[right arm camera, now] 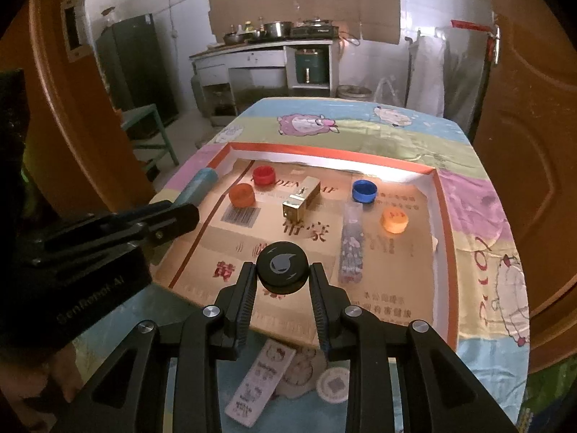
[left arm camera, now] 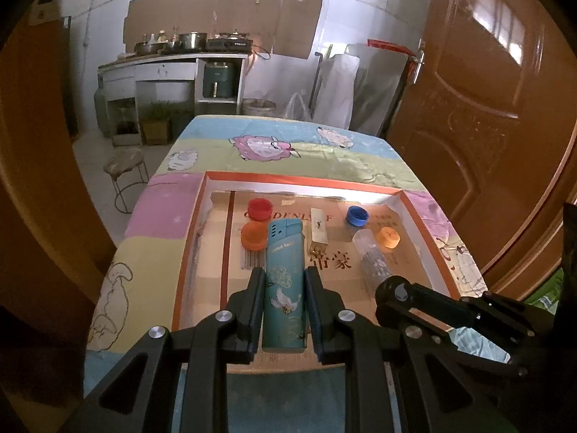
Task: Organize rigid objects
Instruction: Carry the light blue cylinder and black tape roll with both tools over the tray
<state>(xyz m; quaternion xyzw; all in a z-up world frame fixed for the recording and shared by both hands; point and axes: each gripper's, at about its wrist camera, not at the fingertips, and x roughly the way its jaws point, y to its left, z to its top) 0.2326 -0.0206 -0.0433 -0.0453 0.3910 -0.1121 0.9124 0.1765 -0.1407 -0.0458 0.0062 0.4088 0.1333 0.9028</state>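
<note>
My left gripper (left arm camera: 283, 274) is shut on a teal lighter (left arm camera: 284, 285), held over the near part of a shallow orange-rimmed cardboard tray (left arm camera: 299, 179). My right gripper (right arm camera: 282, 269) is shut on a black round cap (right arm camera: 282, 267), above the tray's near edge. The right gripper with its cap also shows at the lower right of the left wrist view, black cap (left arm camera: 395, 294). In the tray lie a red cap (right arm camera: 262, 175), an orange cap (right arm camera: 242, 195), a blue cap (right arm camera: 364, 191), another orange cap (right arm camera: 394, 220), a gold box (right arm camera: 301, 198) and a clear tube (right arm camera: 351, 240).
The tray rests on a table under a cartoon sheep cloth (right arm camera: 479, 195). In front of the tray lie a white printed card (right arm camera: 259, 382) and a round white disc (right arm camera: 333, 384). Brown doors (left arm camera: 487, 108) flank the table; a stool (left arm camera: 126, 173) stands at the left.
</note>
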